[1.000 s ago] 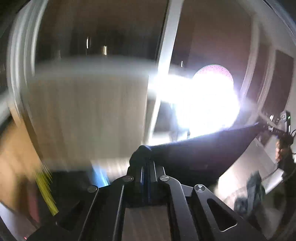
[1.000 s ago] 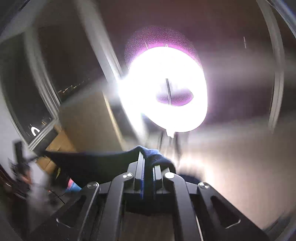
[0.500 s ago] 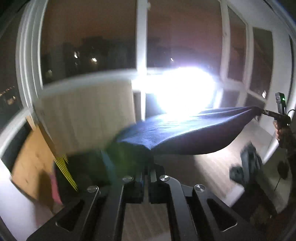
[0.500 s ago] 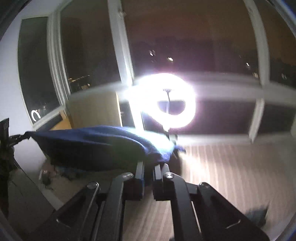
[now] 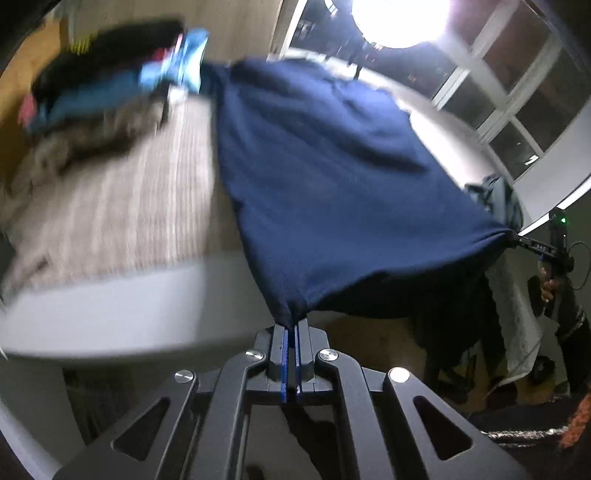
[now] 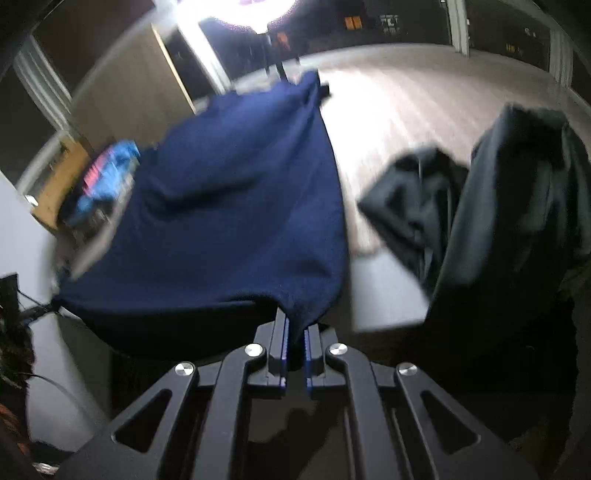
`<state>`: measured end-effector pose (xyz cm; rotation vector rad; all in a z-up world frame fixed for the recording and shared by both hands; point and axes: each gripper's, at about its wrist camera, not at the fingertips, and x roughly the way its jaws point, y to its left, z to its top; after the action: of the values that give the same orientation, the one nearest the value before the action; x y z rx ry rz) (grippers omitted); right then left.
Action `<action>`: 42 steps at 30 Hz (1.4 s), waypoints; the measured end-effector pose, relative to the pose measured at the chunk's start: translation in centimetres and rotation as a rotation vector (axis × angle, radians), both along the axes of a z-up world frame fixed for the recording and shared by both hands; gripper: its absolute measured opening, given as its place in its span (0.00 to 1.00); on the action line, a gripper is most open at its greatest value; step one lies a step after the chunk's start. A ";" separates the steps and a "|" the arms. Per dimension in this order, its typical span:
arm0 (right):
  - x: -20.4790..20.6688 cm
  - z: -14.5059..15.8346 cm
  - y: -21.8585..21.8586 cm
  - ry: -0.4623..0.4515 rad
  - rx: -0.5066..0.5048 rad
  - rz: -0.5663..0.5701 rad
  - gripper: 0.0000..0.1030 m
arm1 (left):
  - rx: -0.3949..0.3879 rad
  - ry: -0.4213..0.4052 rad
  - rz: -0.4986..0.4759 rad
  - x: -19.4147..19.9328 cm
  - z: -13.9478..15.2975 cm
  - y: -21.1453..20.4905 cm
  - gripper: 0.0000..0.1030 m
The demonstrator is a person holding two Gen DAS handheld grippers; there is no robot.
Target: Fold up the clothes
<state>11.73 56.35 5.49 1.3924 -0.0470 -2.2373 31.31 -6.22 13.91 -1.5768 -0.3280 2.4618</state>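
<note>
Dark navy knit garment stretched out flat between both tongs, held just above the pale striped counter, near hem over the near edge, far end reaching toward the far edge. Left tongs pressed together, pinching one near corner of the cloth. Right tongs likewise clamped on the other near corner, a fold of fabric bunched between the blue-lined pads; same tongs seen from the left wrist view at the right, gripped by a hand. Blurred heap of blue, black and pink clothes toward the far left corner of the counter. Crumpled dark green-black garment on the right side, draped partly over the near right edge. Bright ring lamp beyond the far edge, in front of dark window panes.
</note>
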 end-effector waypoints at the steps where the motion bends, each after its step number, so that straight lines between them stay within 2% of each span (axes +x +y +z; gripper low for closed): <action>1: 0.0 -0.7 0.0 -0.011 0.011 -0.001 0.06 | 0.004 -0.015 0.000 0.2 -1.0 0.1 0.02; 5: 0.4 -2.3 0.5 -0.047 0.048 0.000 0.06 | 0.013 -0.064 0.006 0.7 -3.1 0.1 0.02; 9: 1.6 -3.4 0.5 -0.070 0.136 0.047 0.06 | -0.026 -0.128 -0.017 1.6 -5.3 0.4 0.02; 11: 2.4 -5.2 0.0 -0.107 0.254 0.089 0.08 | -0.068 -0.218 -0.043 2.1 -7.3 0.7 0.04; 12: 2.8 -5.7 0.0 -0.112 0.308 0.092 0.12 | -0.105 -0.253 -0.045 2.6 -7.9 0.7 0.03; 14: 3.5 -5.5 0.9 -0.121 0.358 0.060 0.14 | -0.123 -0.286 -0.036 3.8 -8.2 0.0 0.03; 16: 4.0 -4.0 2.3 -0.116 0.308 0.019 0.14 | -0.120 -0.276 -0.008 4.7 -7.1 -0.8 0.03; 19: 3.9 -0.1 4.0 -0.079 0.194 -0.035 0.14 | -0.126 -0.209 -0.012 4.5 -3.9 -0.8 0.02; 22: 2.6 4.5 4.6 -0.011 0.092 -0.073 0.15 | -0.111 -0.082 -0.087 2.3 0.1 1.7 0.02; 25: 0.6 9.2 3.6 0.066 0.000 -0.057 0.19 | -0.079 0.024 -0.167 -0.4 3.2 5.0 0.03; 28: -2.1 12.8 1.6 0.156 -0.003 -0.035 0.30 | -0.063 0.090 -0.228 -3.8 5.1 7.9 0.03; 30: -4.6 14.5 -0.1 0.206 0.008 -0.014 0.32 | -0.059 0.115 -0.252 -6.3 5.6 9.5 0.03; 33: -9.8 15.4 -1.4 0.245 0.035 0.001 0.32 | -0.068 0.131 -0.259 -10.7 5.9 11.1 0.03; 36: -15.1 15.3 -2.1 0.244 0.040 0.018 0.32 | -0.096 0.137 -0.266 -15.7 6.1 13.1 0.05; 37: -17.3 15.0 -2.5 0.239 0.041 0.026 0.35 | -0.106 0.134 -0.270 -17.7 6.0 13.9 0.05; 40: -24.5 12.8 -3.7 0.185 0.010 0.038 0.38 | -0.104 0.115 -0.242 -23.5 4.6 15.1 0.05; 42: -29.1 10.2 -4.9 0.128 -0.023 0.051 0.38 | -0.132 0.101 -0.225 -27.6 3.4 16.5 0.12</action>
<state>-17.41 51.43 15.71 1.2223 0.0063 -2.2707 3.71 10.32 17.30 -1.4416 0.0277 2.4174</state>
